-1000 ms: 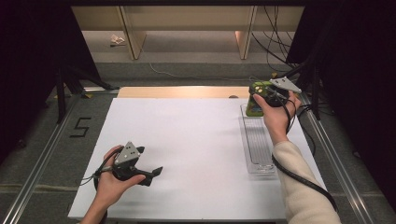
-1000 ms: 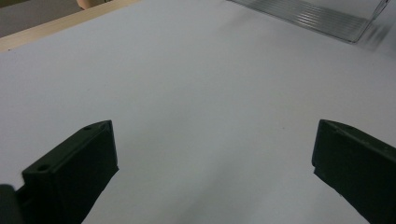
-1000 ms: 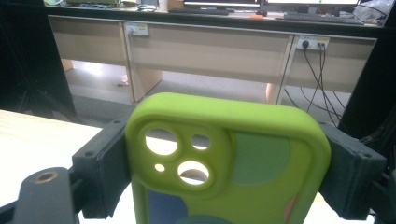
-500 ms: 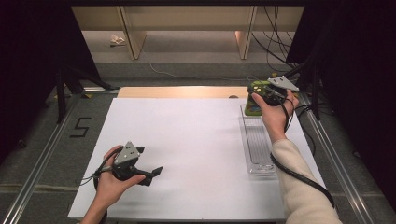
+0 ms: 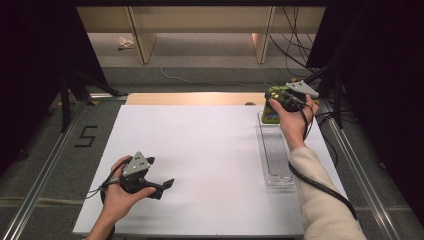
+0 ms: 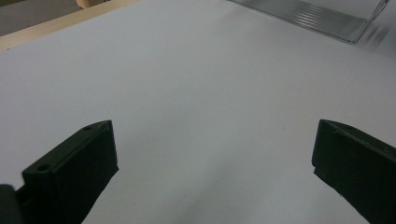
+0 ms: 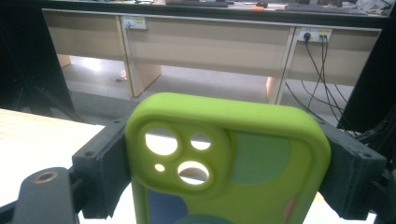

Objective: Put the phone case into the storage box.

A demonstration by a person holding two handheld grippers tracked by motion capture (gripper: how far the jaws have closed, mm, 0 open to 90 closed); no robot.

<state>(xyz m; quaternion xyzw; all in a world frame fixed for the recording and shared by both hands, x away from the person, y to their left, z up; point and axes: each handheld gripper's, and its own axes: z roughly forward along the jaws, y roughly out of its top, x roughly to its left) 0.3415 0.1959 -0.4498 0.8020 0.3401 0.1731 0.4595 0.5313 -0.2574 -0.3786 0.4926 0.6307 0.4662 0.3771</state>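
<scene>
— Well, seen from above: right gripper (image 5: 278, 98) at the far right corner of the white board (image 5: 200, 165), raised over the far end of a clear tray (image 5: 278, 160).

— And holding what?

— Pinching a lime-green phone case (image 5: 272, 102) by its two long edges. Clearly told in the right gripper view: case (image 7: 229, 163) upright between the black jaws, camera cut-outs toward the lens, one jaw pressed on each side. Coloured patches lower on the back: blue, pale green, a bit of pink.

— Off the board, then?

— Seems lifted, gripped in the hand; lower end hidden behind gripper and fingers, so contact with the tray not to be judged.

— Left side?

— Left gripper (image 5: 162, 184) low at the near left part of the board, well apart from tray and case, pointing roughly toward the right. Jaws spread wide, nothing between them. Same in the left gripper view: two black jaws far apart over bare white board (image 6: 196, 107), tray (image 6: 317, 16) at the upper right edge.

— Tray contents?

— Ribbed clear bottom, lying lengthwise along the board's right edge; nothing made out inside.

— Beyond the table?

— Wooden desks (image 7: 210, 42) with cables (image 7: 317, 65) hanging from sockets, floor below.
</scene>
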